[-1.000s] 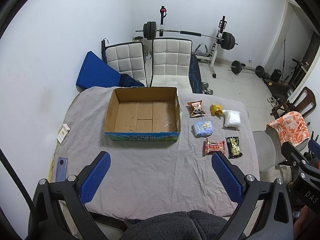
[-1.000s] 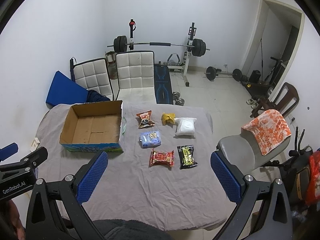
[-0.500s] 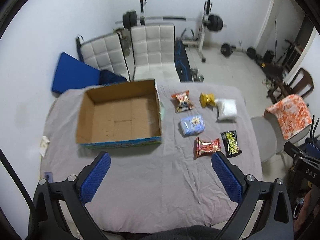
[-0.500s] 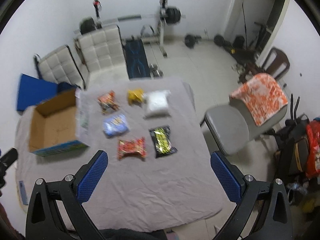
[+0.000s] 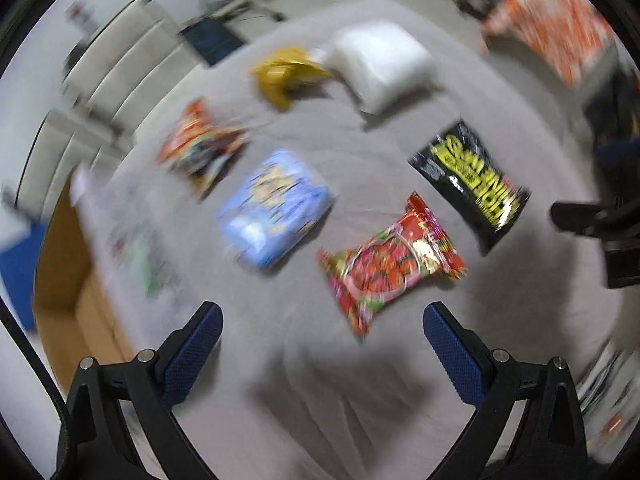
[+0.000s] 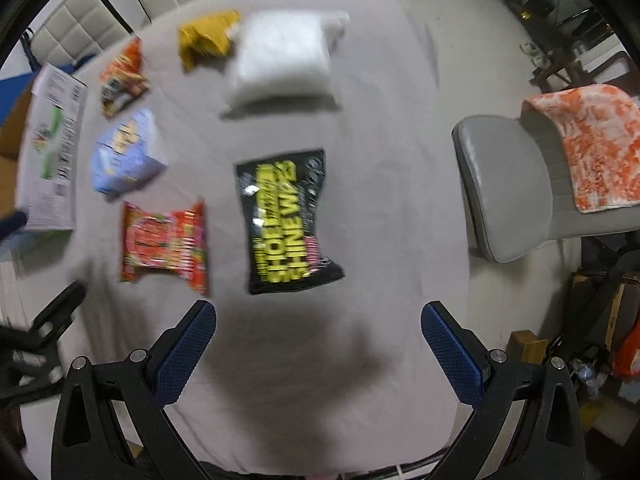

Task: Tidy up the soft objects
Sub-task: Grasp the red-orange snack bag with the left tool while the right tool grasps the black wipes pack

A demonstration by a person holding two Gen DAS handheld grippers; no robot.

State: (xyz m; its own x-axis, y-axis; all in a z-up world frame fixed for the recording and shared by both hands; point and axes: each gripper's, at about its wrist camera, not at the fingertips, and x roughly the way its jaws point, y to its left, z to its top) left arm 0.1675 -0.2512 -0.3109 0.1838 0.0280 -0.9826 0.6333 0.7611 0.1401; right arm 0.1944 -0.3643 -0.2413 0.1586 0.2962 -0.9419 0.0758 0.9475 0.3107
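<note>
Several soft packets lie on the grey-covered table (image 5: 320, 380): a red packet (image 5: 390, 264), a black-and-yellow packet (image 5: 472, 186), a light blue packet (image 5: 276, 208), an orange packet (image 5: 198, 144), a yellow one (image 5: 286, 74) and a white bag (image 5: 380, 64). The open cardboard box (image 5: 64, 280) is at the left. My left gripper (image 5: 320, 336) is open, just above and short of the red packet. My right gripper (image 6: 318, 336) is open, short of the black-and-yellow packet (image 6: 284, 220). The red packet (image 6: 166, 244) and white bag (image 6: 284, 62) also show in the right wrist view.
A grey chair (image 6: 508, 192) with an orange-and-white cloth (image 6: 592, 140) stands at the table's right side. White padded chairs (image 6: 80, 24) stand behind the table. The box's printed flap (image 6: 52, 148) hangs at the left. Clutter sits on the floor at the right (image 6: 616, 344).
Both grippers have dropped down and forward toward the packets, which now look much larger. The left one swung right, away from the box. Both views are motion-blurred. Jaws stayed open.
</note>
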